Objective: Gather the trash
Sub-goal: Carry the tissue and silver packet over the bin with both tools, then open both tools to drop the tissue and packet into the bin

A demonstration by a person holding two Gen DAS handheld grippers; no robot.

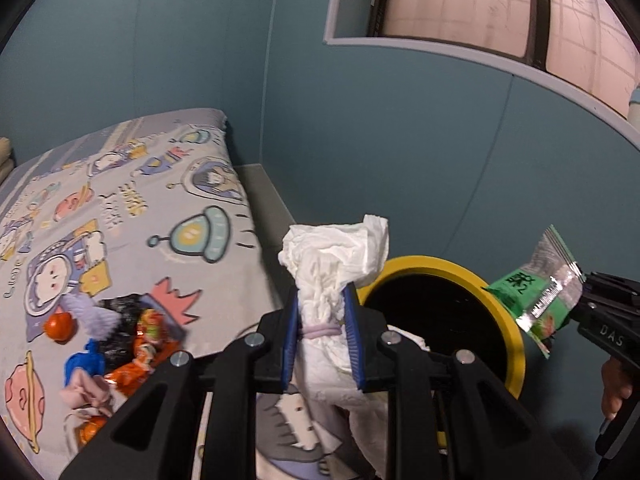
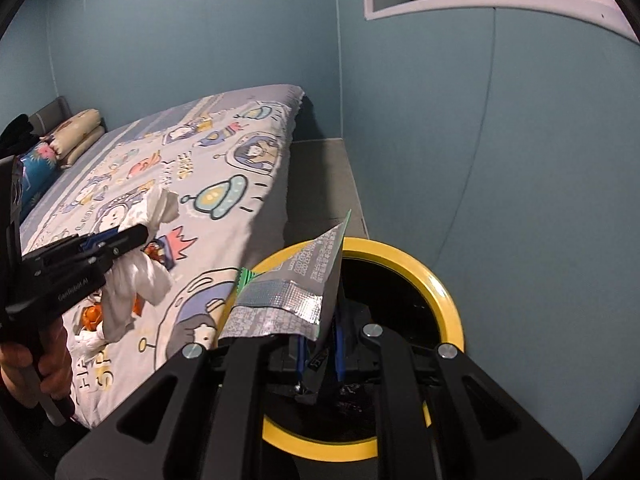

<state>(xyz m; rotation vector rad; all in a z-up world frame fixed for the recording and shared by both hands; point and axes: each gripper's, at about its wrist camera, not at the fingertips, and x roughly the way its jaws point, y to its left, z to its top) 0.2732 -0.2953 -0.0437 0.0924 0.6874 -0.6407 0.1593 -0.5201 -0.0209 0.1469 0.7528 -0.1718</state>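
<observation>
My left gripper (image 1: pixel 322 336) is shut on a crumpled white tissue (image 1: pixel 336 256) and holds it over the bed's edge, left of the yellow-rimmed bin (image 1: pixel 506 312). It also shows in the right wrist view (image 2: pixel 120 240) with the tissue (image 2: pixel 136 284) hanging from it. My right gripper (image 2: pixel 320 356) is shut on a green and silver snack wrapper (image 2: pixel 288 300) above the bin (image 2: pixel 444 300). In the left wrist view the wrapper (image 1: pixel 540 292) hangs over the bin's right rim. Orange, blue, black and pink trash (image 1: pixel 120 344) lies on the bed.
The bed (image 2: pixel 208 152) with a cartoon-print sheet fills the left side. Pillows (image 2: pixel 76 136) lie at its far end. A teal wall (image 1: pixel 400 140) stands close behind the bin, with a window (image 1: pixel 480 0) above. A grey strip of floor (image 2: pixel 320 176) runs between bed and wall.
</observation>
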